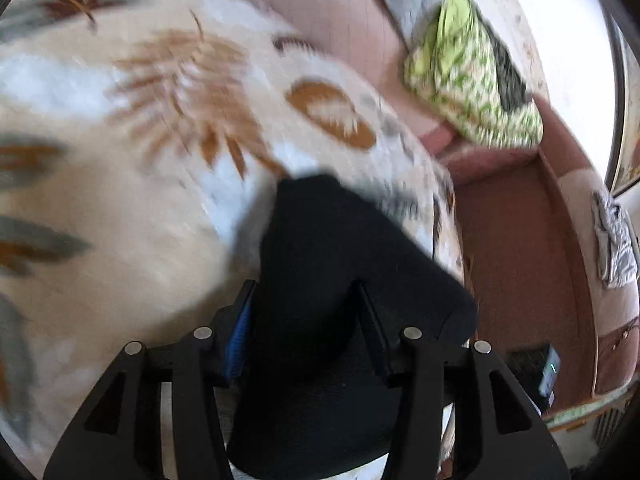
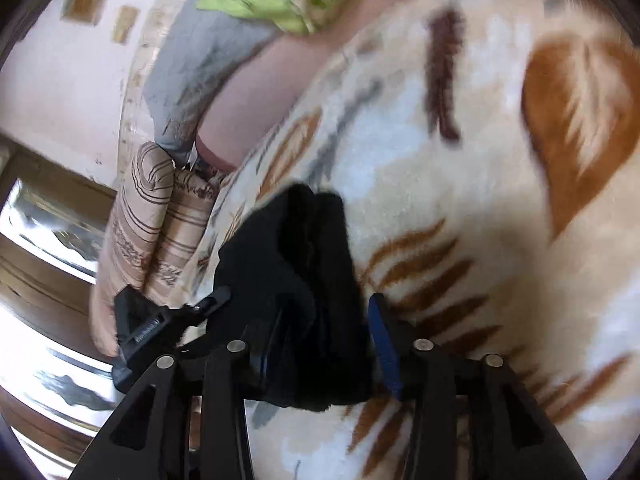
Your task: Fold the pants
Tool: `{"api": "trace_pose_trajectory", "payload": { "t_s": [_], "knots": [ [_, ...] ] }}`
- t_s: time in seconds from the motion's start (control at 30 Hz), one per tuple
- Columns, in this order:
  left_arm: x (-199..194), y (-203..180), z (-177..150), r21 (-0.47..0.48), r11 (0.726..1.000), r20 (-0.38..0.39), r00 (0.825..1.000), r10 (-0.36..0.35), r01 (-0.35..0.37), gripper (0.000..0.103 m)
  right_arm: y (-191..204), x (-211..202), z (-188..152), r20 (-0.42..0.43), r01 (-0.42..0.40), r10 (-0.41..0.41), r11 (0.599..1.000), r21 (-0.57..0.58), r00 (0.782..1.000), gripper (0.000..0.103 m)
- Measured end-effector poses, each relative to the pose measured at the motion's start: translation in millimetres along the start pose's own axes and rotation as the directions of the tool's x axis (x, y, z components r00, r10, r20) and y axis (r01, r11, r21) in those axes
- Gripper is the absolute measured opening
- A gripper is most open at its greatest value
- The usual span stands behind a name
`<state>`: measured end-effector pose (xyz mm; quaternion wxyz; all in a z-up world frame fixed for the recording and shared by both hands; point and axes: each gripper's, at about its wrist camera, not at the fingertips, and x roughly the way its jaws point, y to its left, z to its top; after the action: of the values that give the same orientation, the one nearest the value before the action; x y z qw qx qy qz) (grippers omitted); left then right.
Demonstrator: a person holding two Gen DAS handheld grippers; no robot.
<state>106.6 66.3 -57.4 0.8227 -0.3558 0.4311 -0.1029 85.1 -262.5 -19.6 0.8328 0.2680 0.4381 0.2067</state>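
Left wrist view: left gripper (image 1: 306, 292), fingers closed onto black pants (image 1: 332, 264), which bunch between them above a cream blanket (image 1: 120, 208) printed with brown and grey leaves. Beyond the blanket: pink sheet (image 1: 320, 4), green patterned pillow (image 1: 472, 80), reddish-brown floor (image 1: 516, 240), pale wall. Picture blurred.

Right wrist view: right gripper (image 2: 300, 308), fingers clamped on a thick fold of the same pants (image 2: 304, 264) over the blanket (image 2: 500, 184). Left of it: striped beige cushion (image 2: 148, 220), grey cloth (image 2: 192, 64), other gripper (image 2: 160, 328), its opening not discernible here.
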Motion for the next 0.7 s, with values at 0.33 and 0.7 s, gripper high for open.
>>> {"api": "trace_pose_trajectory", "payload": {
  "t_s": [0.33, 0.7],
  "knots": [
    [22.3, -50.8, 8.7, 0.238, 0.970, -0.004, 0.999, -0.041, 0.040, 0.036, 72.5, 22.9, -53.3, -0.046, 0.212, -0.281, 0.811, -0.544, 0.959, 0.006],
    [31.0, -27.3, 12.5, 0.085, 0.991, -0.031, 0.995, -0.099, 0.101, 0.012, 63.5, 8.3, -39.9, -0.011, 0.175, -0.204, 0.863, -0.474, 0.979, 0.003]
  ]
}}
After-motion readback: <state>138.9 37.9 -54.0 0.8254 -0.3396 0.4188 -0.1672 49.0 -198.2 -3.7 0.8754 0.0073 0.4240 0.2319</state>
